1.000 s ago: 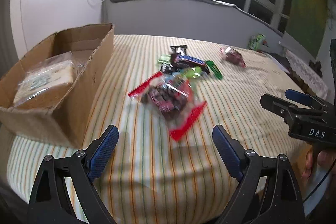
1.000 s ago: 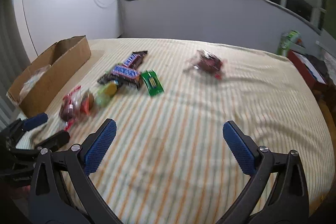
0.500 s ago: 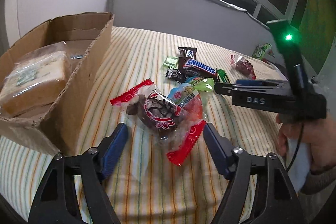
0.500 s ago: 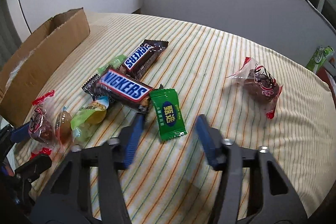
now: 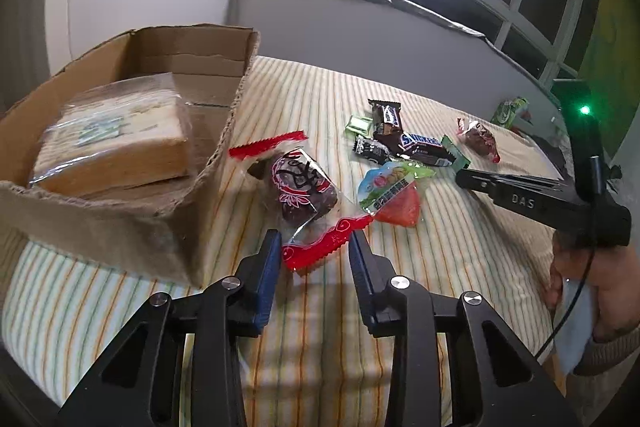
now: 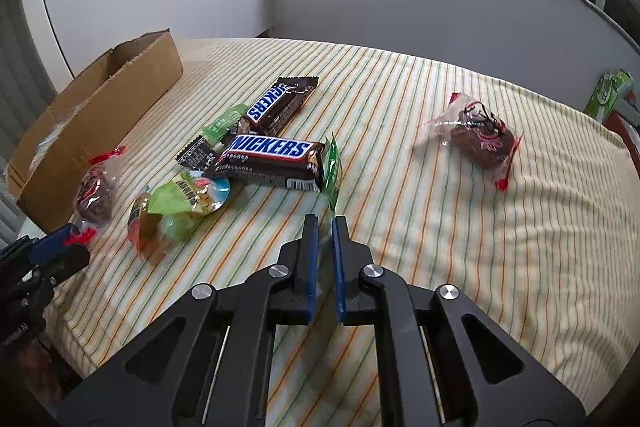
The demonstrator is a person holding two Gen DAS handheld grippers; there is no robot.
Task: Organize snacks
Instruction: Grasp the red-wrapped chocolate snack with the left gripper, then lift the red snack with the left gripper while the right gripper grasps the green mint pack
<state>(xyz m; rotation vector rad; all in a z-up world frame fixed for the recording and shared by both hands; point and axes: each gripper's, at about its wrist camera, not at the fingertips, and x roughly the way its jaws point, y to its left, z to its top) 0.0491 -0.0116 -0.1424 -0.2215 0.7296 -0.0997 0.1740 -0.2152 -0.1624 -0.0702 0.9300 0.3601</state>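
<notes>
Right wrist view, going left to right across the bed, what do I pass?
Cardboard box → red-sealed cake pack → jelly cups → Snickers bar → green sachet → lone cake pack.

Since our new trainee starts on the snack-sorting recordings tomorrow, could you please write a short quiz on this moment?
1. True or false: the cardboard box is empty.
2. How many Snickers bars lie on the striped cloth?
3. What is the right gripper shut on? A: the cardboard box. B: the green sachet. C: a Snickers bar.

Key
1. False: it holds a wrapped bread pack.
2. Two.
3. B: the sachet stands on edge with its near end pinched between the pads.
</notes>
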